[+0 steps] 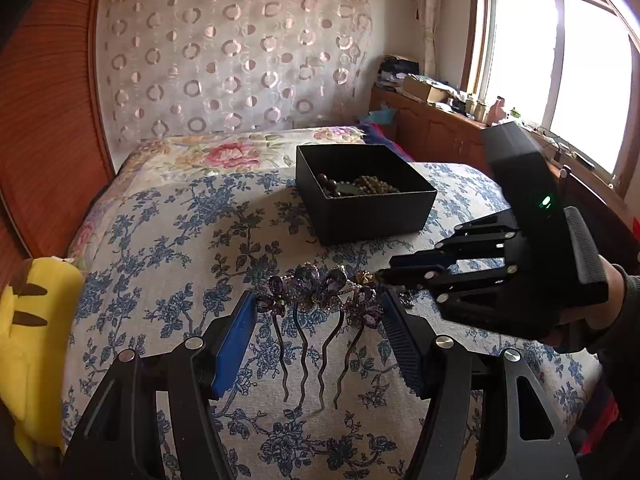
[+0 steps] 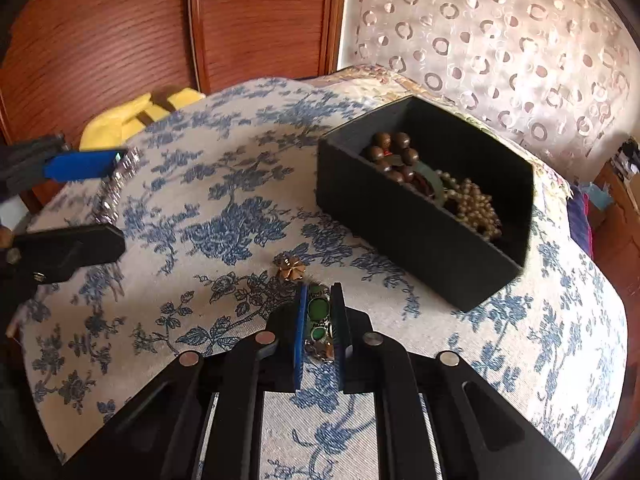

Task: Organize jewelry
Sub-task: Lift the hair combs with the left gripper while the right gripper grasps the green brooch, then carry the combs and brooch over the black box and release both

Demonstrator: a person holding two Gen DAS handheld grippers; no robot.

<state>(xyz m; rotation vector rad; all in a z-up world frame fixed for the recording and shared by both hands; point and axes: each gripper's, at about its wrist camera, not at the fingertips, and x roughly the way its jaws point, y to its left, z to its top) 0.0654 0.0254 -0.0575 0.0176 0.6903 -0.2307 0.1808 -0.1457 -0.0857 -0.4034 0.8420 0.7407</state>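
Observation:
A purple jewelled hair comb lies on the blue-flowered cloth between the fingers of my left gripper, which is open around it. My right gripper is shut on a green-stoned jewelry piece, low over the cloth; it also shows in the left wrist view. A small gold flower piece lies just ahead of it. A black box, also in the right wrist view, holds brown beads and a pearl strand.
A yellow plush toy sits at the cloth's left edge. A wooden wardrobe stands behind. A curtain-draped headboard is at the back. A cluttered wooden cabinet runs under the window at right.

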